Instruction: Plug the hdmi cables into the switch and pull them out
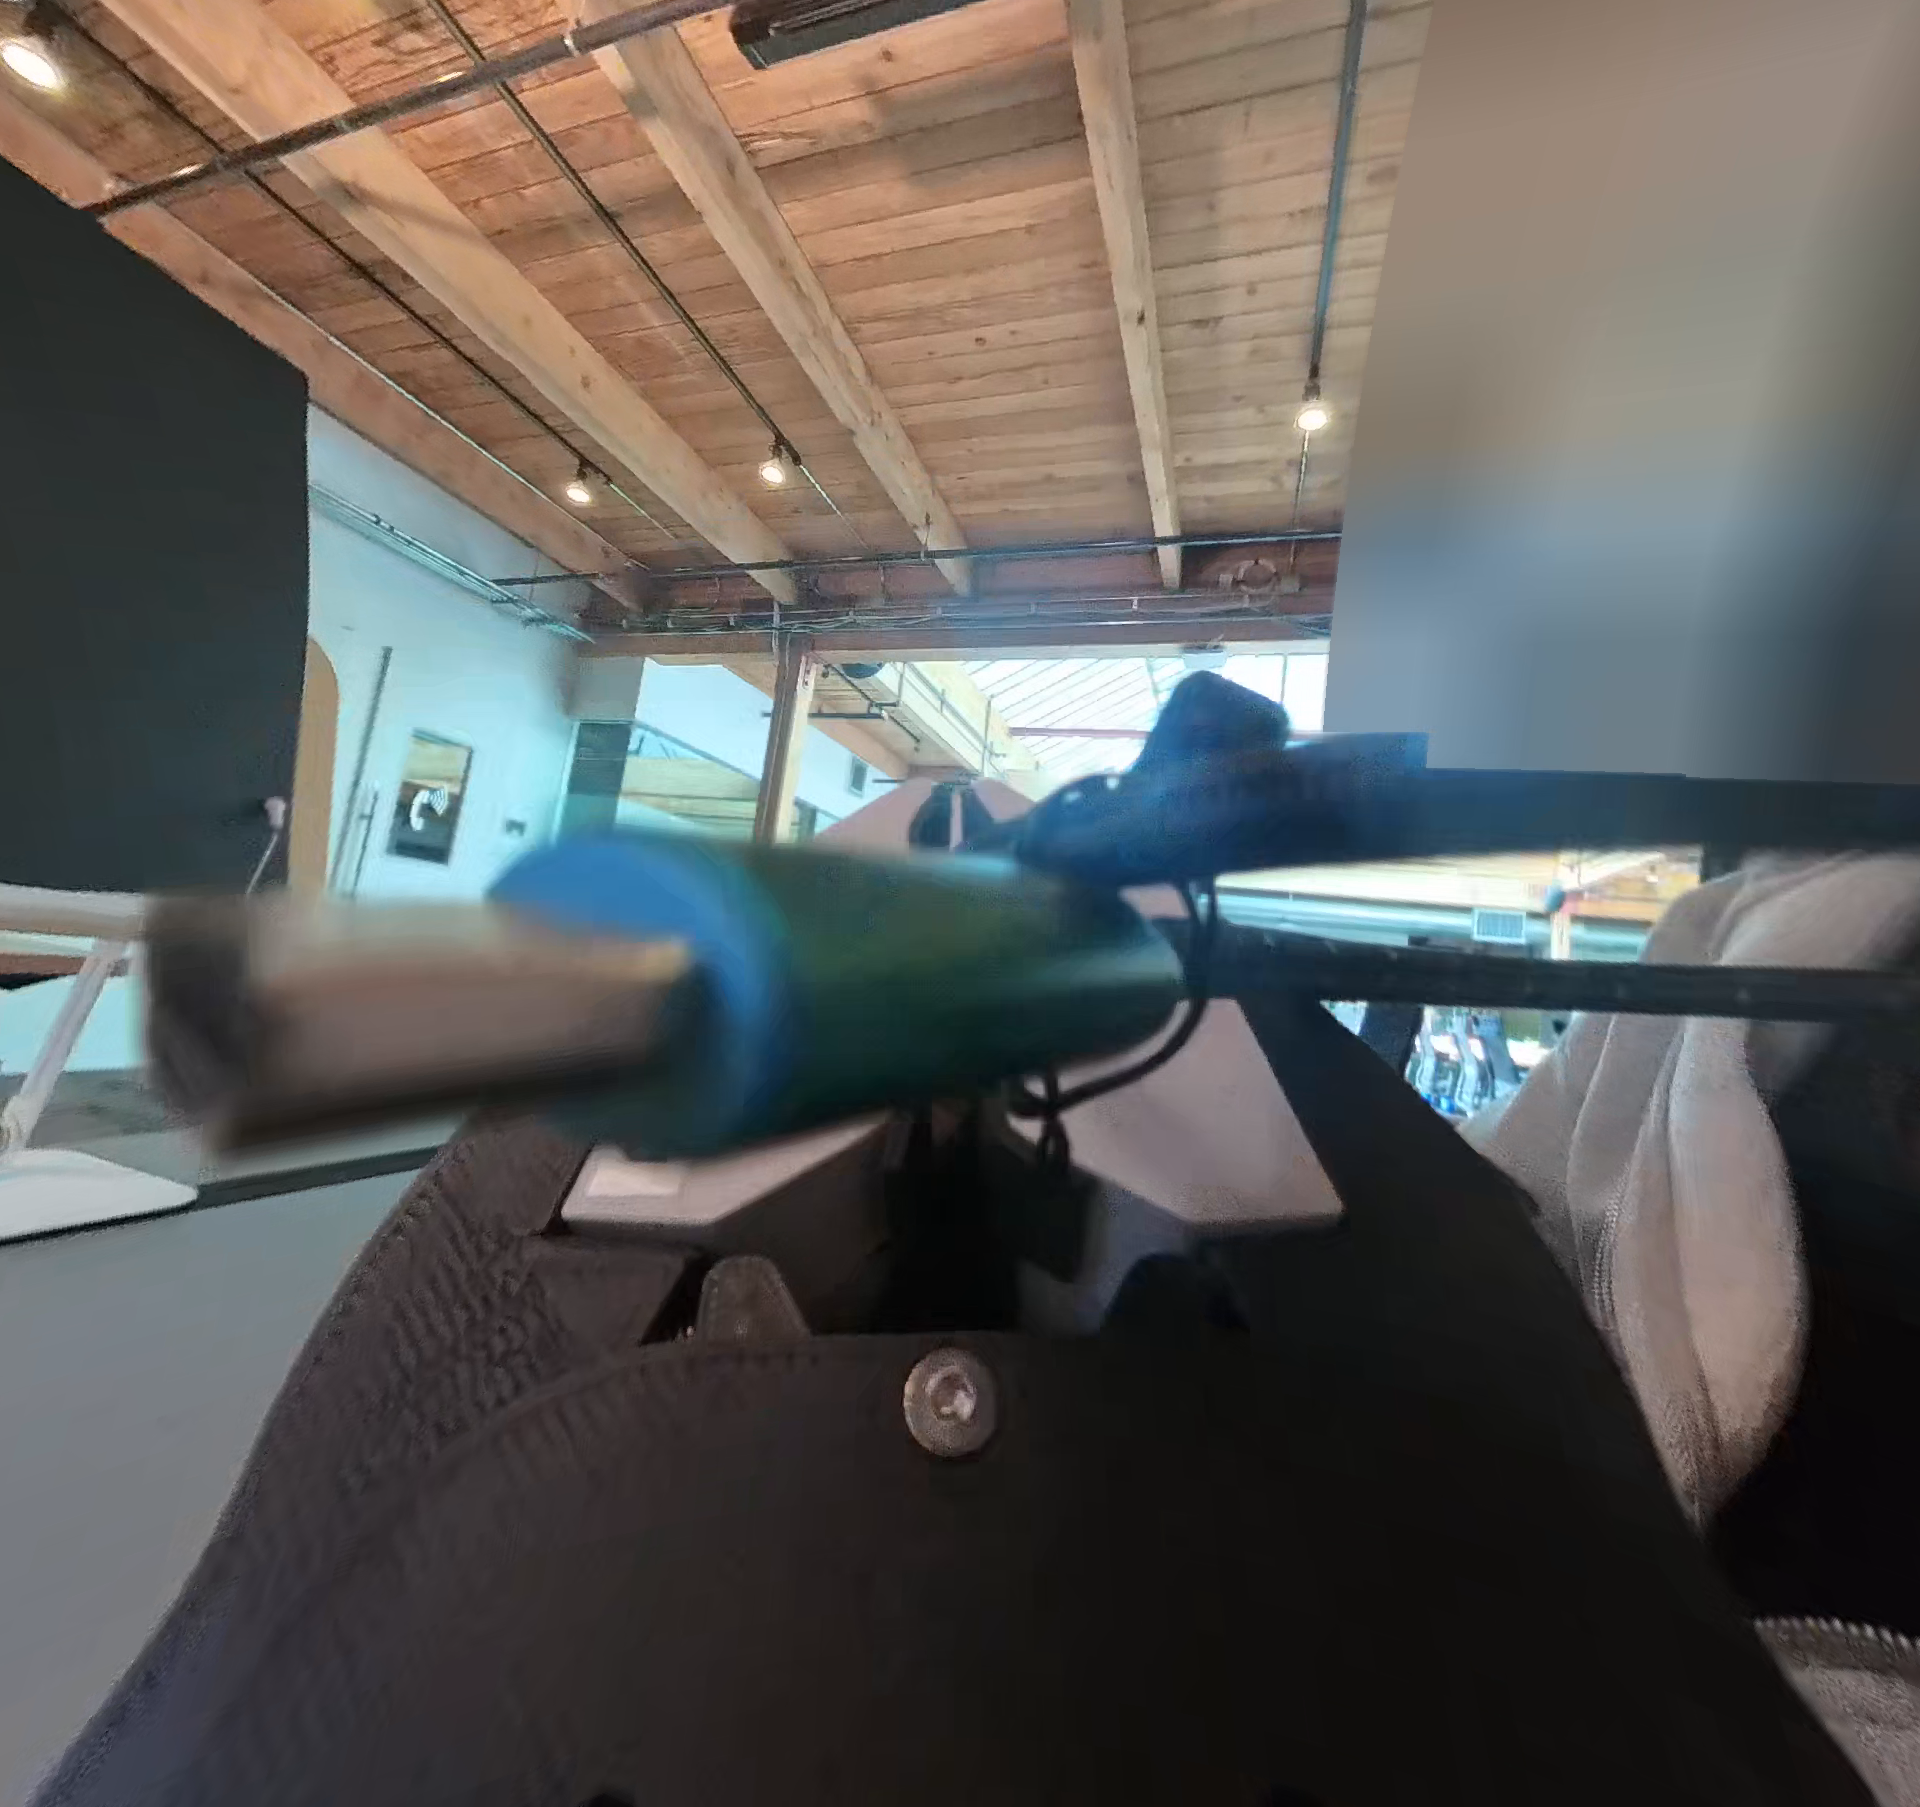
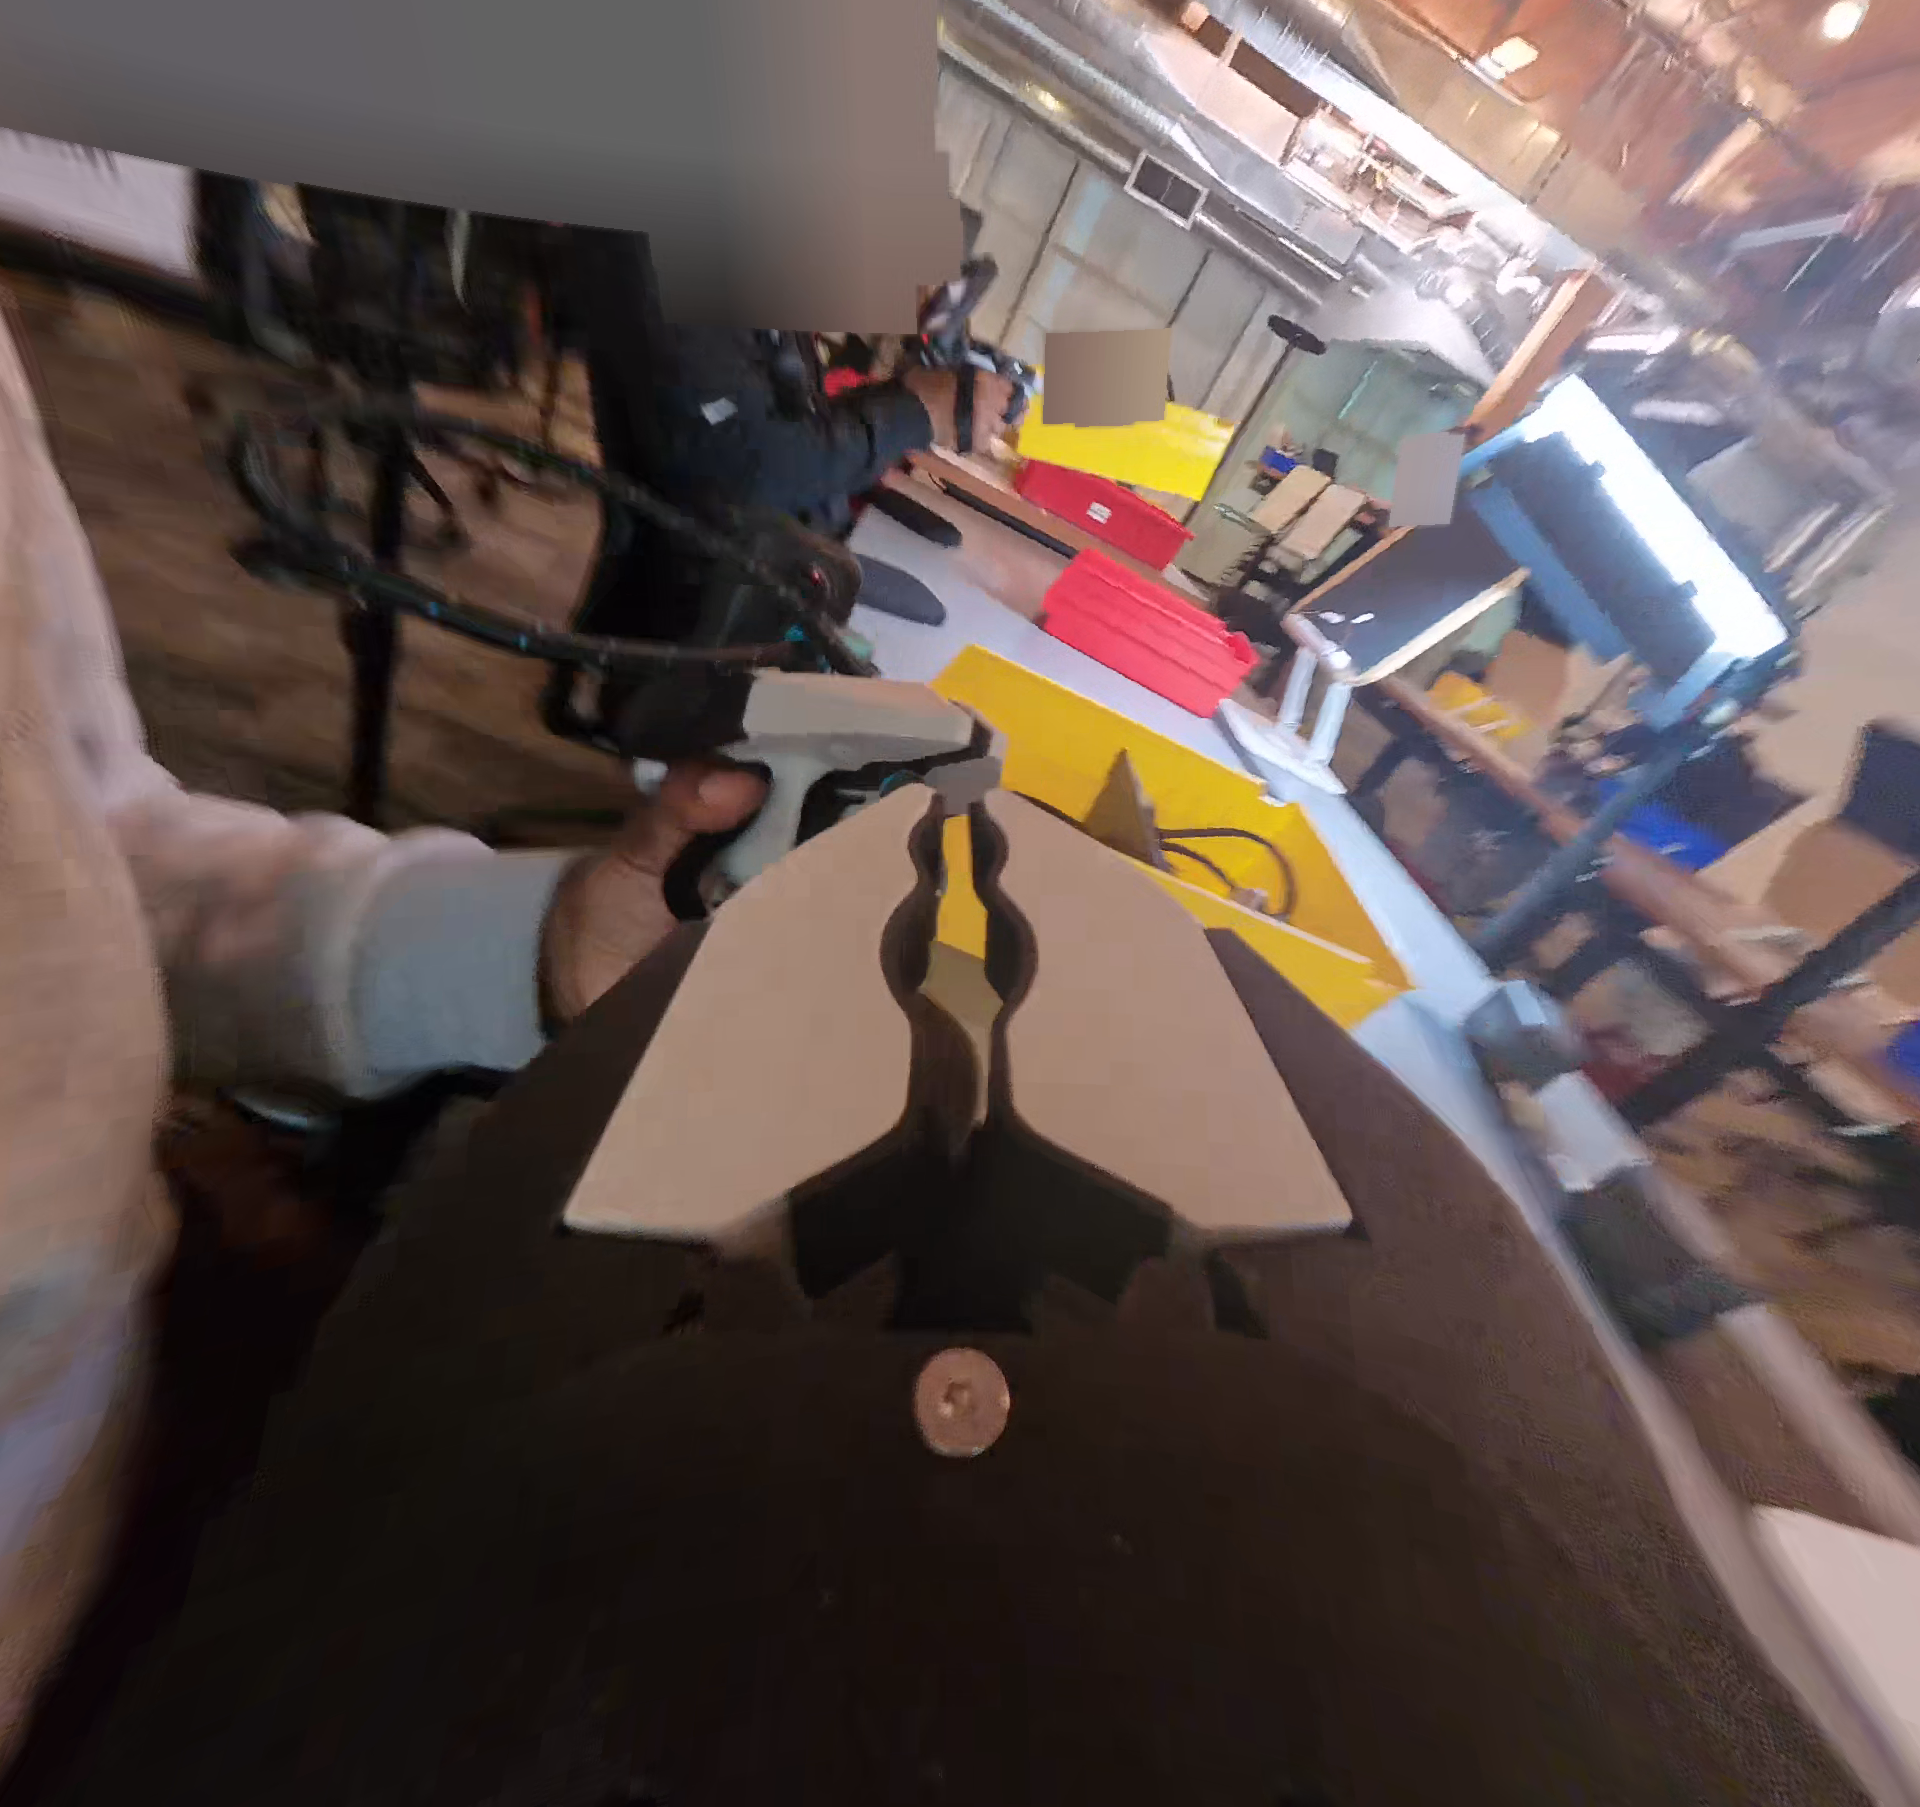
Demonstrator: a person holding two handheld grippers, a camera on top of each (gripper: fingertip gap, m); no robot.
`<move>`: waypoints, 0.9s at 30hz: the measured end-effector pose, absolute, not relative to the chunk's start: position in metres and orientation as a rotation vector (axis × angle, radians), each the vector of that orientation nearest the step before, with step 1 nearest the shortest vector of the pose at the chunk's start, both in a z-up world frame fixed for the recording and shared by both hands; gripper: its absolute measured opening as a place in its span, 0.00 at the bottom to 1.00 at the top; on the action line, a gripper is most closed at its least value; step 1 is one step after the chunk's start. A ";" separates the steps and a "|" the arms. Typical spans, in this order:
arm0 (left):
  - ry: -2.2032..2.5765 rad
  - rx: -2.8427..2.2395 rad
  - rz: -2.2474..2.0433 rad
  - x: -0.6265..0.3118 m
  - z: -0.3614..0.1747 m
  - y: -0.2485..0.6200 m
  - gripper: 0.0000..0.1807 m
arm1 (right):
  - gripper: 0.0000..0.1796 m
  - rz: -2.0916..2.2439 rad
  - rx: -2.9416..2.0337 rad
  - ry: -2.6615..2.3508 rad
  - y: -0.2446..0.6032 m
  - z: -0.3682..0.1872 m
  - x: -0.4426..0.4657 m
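Closest to the lens, clamped crosswise in the left gripper [image 1: 831,1134]: an HDMI cable [image 1: 1455,978] by its green-and-blue plug [image 1: 831,978], metal tip pointing left, blurred, aimed up toward a timber ceiling [image 1: 831,303]. No switch visible in either view. Right gripper [image 2: 961,822] closed together, nothing between the pads. Beyond, a yellow bin [image 2: 1143,822] on a white table [image 2: 1403,874]. Likely risks: plug twisting in the grip; blind misalignment scraping the port.
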State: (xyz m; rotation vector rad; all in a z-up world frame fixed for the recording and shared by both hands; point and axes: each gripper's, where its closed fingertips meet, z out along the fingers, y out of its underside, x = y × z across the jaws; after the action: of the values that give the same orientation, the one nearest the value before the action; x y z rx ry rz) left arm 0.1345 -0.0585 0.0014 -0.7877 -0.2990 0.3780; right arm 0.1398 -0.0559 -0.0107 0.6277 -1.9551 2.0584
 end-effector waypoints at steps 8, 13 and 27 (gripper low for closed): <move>-0.238 -0.833 0.457 0.141 0.001 -0.055 0.48 | 0.07 2.010 0.697 -2.149 -0.059 -0.027 0.147; -0.286 -0.896 0.381 0.141 0.000 -0.054 0.28 | 0.06 1.573 1.019 -1.661 -0.055 -0.022 0.155; -0.226 -1.151 0.172 0.168 -0.014 -0.040 0.10 | 0.07 1.204 1.354 -1.245 -0.047 -0.026 0.173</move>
State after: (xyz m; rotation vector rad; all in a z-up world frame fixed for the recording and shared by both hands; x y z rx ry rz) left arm 0.1682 -0.0403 -0.0138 -1.1509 -0.2258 0.1717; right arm 0.1733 -0.0472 -0.0261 1.3537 -1.2449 1.2039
